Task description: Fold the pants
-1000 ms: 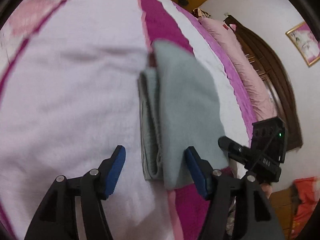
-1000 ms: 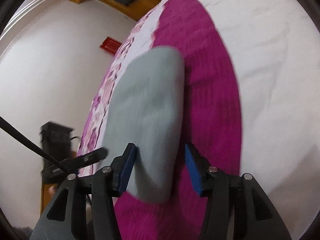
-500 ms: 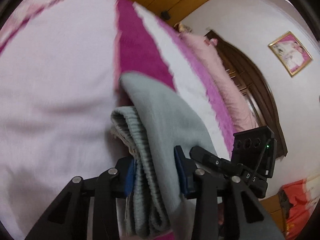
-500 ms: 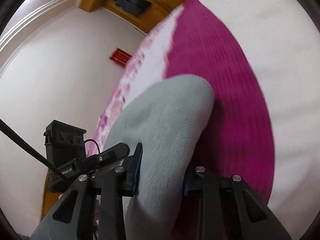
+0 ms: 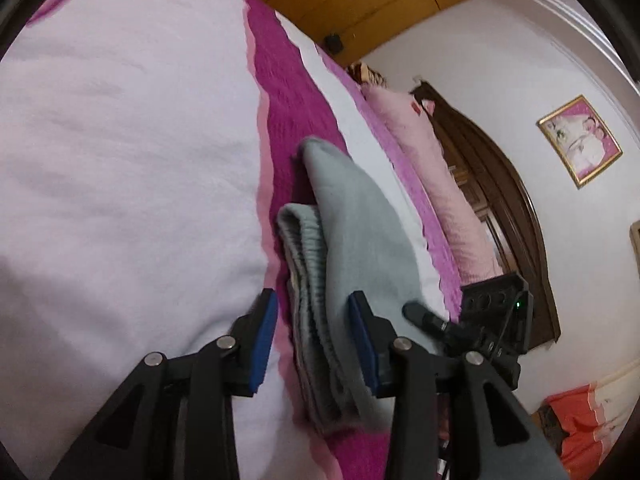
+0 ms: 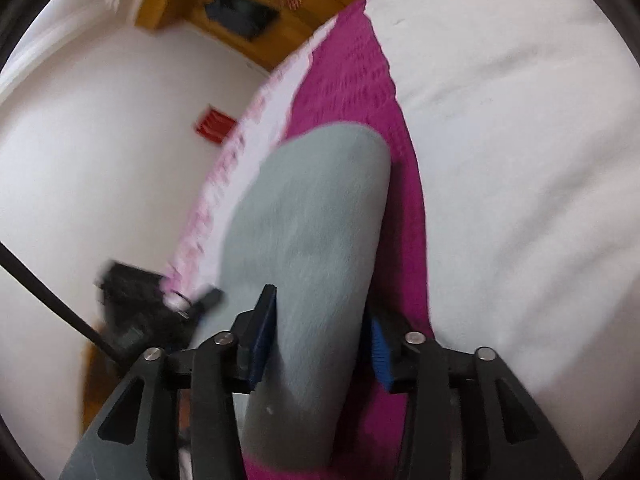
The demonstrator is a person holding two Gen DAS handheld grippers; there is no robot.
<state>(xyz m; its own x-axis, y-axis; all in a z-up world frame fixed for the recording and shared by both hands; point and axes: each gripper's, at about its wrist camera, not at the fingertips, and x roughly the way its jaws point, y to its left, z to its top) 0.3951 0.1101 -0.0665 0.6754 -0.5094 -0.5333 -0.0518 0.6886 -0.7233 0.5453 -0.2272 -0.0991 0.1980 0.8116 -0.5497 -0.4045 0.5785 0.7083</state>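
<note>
The grey pants (image 5: 352,240) are folded into a thick stack on the magenta stripe of the bedspread (image 5: 288,92). My left gripper (image 5: 314,338) is open, its blue pads straddling the near end of the stack, where the ribbed waistband edge shows. In the right wrist view the same pants (image 6: 308,240) run forward between my right gripper's (image 6: 320,340) blue pads, which stand a little apart around the fabric. The right gripper's body (image 5: 492,316) shows at the right of the left wrist view.
The bed has a wide pale pink-white cover (image 5: 120,140) on the left and a pink quilt (image 5: 432,168) along the dark wooden headboard (image 5: 504,200). A framed picture (image 5: 580,144) hangs on the wall. Wooden cabinets (image 6: 240,4) stand behind the bed.
Both grippers were shut on the pants half a second ago; both jaws have opened again around the stack. The stack has settled onto the magenta stripe.
</note>
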